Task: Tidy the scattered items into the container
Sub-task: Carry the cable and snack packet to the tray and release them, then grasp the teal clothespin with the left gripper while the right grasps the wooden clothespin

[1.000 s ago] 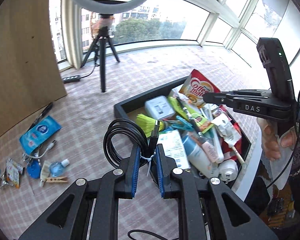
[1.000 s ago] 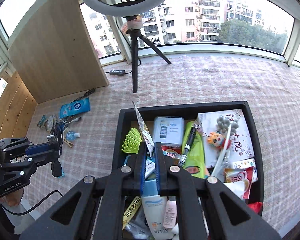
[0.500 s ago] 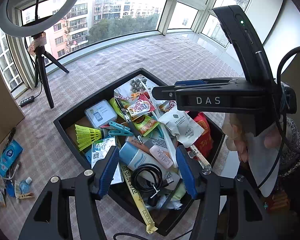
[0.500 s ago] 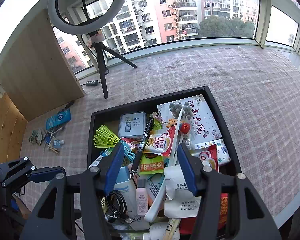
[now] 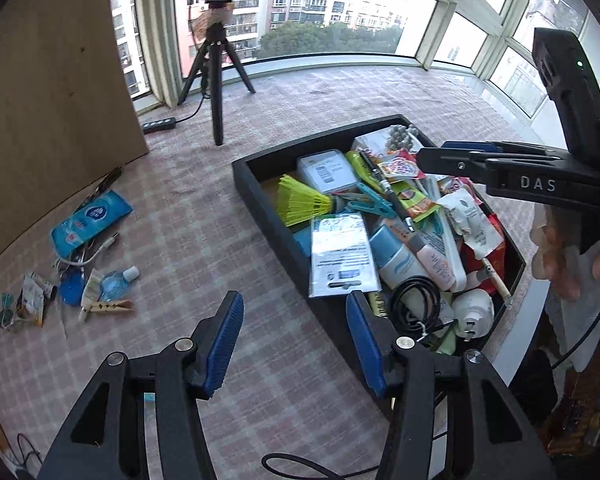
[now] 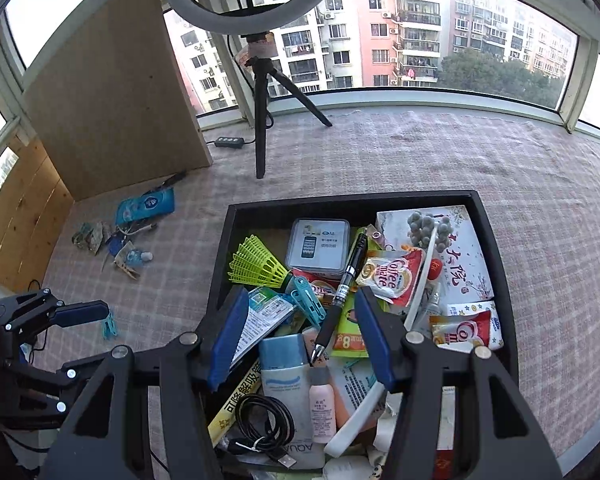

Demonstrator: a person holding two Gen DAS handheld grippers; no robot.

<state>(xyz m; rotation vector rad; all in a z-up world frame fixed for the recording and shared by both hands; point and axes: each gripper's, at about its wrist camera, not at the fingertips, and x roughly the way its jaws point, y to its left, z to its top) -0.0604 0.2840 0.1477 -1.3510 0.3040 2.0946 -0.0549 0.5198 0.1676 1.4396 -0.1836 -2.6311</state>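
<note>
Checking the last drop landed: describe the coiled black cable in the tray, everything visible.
The coiled black cable is a thin, glossy cord wound in a loose round coil, bound by a small white tie, with a USB plug sticking out at the tray's near end. It lies flat inside the black tray on top of a white AQUA bottle, beside a yellow printed strip. Neither hand-held gripper touches it.

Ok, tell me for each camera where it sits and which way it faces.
Left wrist: sits on the left gripper, jaws open and empty, tilted down over the checked cloth beside the black tray; the right gripper and the hand holding it show at right.
Right wrist: sits on the right gripper, jaws open, tilted down over the tray; the left gripper shows at left.
Shared: tray, yellow shuttlecock, coiled black cable, ring light tripod, loose items on the cloth.
</note>
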